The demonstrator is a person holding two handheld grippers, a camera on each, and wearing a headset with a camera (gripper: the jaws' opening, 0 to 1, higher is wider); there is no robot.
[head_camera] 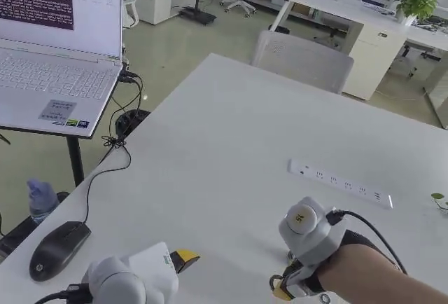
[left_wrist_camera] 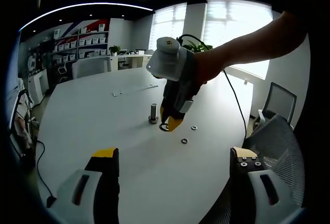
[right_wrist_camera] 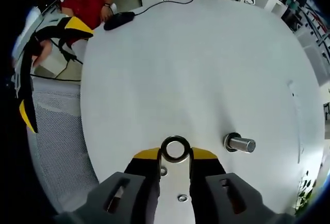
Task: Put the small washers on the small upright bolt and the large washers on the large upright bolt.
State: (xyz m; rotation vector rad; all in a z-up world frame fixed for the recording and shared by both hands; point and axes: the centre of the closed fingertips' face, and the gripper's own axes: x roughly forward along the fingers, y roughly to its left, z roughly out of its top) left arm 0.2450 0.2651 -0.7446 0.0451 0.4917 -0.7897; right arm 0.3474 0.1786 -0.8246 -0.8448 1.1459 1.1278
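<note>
Right gripper grips 1 washer at its fingertips, the bolt just right of them; left gripper stands spread, released.

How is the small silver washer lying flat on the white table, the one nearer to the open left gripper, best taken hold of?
Grip the small silver washer by its thin outer rim, jaws on two opposite edges, coming straight down from above. It lies flat on the white table, so a sideways approach would likely find nothing to pinch.
</note>
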